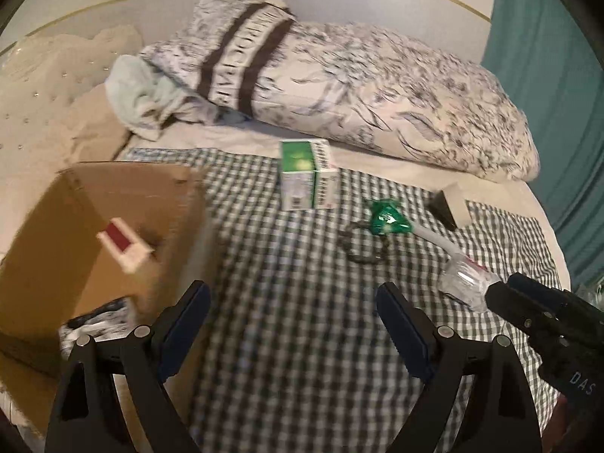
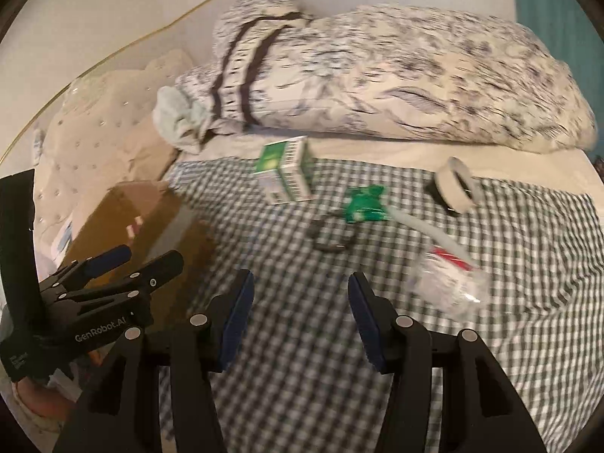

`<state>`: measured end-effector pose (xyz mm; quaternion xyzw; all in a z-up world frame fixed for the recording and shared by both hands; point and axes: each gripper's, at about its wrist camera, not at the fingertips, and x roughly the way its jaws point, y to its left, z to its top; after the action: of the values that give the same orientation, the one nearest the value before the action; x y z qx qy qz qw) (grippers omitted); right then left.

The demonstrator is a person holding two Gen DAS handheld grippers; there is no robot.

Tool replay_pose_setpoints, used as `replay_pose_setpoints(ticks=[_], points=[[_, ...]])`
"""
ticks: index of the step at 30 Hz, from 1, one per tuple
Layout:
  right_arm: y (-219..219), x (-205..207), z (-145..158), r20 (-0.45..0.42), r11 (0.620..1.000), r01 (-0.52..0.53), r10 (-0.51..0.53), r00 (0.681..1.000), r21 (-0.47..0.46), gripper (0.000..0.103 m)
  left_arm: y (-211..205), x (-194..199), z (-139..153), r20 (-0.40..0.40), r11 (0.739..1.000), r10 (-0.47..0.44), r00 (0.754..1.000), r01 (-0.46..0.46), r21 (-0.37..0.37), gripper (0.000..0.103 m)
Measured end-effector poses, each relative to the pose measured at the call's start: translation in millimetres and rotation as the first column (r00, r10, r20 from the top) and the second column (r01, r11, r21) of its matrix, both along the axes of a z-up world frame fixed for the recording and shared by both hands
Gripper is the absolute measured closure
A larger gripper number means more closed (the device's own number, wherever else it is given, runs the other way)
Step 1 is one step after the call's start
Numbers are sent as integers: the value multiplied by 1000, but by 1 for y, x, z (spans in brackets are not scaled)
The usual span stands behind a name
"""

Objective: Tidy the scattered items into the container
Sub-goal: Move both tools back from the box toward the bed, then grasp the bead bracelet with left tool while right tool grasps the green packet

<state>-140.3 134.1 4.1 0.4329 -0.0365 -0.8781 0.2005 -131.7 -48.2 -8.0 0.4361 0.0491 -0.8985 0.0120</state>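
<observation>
From the left wrist we look down on a bed covered with a green-and-white checked cloth (image 1: 302, 302), blurred with motion. Our left gripper (image 1: 292, 302) has its jaws spread wide with only cloth between them. At the left sits the open cardboard box (image 1: 113, 226), with a small red-and-white packet (image 1: 124, 247) and a dark printed item (image 1: 102, 321) inside. On the cloth beyond lie a green-and-white carton (image 1: 307, 175), standing upright, a green wrapper (image 1: 387, 221), a dark ring (image 1: 360, 249) just beside it, and a clear plastic packet (image 1: 466, 281) touching the tip of the right gripper (image 1: 502, 294) at the right edge. A patterned pillow (image 1: 377, 94) lies across the head of the bed, a teal curtain (image 1: 547, 113) behind it

From the right wrist we see the same cloth (image 2: 302, 339). Our right gripper (image 2: 300, 317) has its jaws partly apart, nothing held. The clear packet (image 2: 445, 287) lies just right of them, a roll of tape (image 2: 456, 185) farther back. The left gripper (image 2: 120, 264) hangs over the box (image 2: 132, 211); a tufted cream headboard (image 2: 94, 132) rises at the left
</observation>
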Motion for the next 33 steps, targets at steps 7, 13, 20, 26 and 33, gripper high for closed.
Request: replay_pose_setpoints(ticks=[7, 13, 20, 26, 33], points=[[46, -20, -22, 32, 995, 96, -97, 995, 18, 51, 41, -42, -35, 43, 997, -71, 997, 71, -2, 11], [65, -43, -40, 58, 991, 130, -132, 990, 43, 51, 68, -76, -70, 85, 992, -124, 989, 126, -16, 11], [55, -82, -54, 58, 991, 128, -130, 990, 47, 52, 76, -112, -107, 136, 989, -147, 980, 147, 5, 11], [40, -106, -61, 52, 991, 122, -125, 991, 50, 52, 73, -132, -128, 145, 986, -165, 976, 158, 61, 11], [33, -125, -78, 76, 989, 127, -132, 988, 76, 52, 88, -154, -152, 140, 974, -226, 964, 220, 58, 9]])
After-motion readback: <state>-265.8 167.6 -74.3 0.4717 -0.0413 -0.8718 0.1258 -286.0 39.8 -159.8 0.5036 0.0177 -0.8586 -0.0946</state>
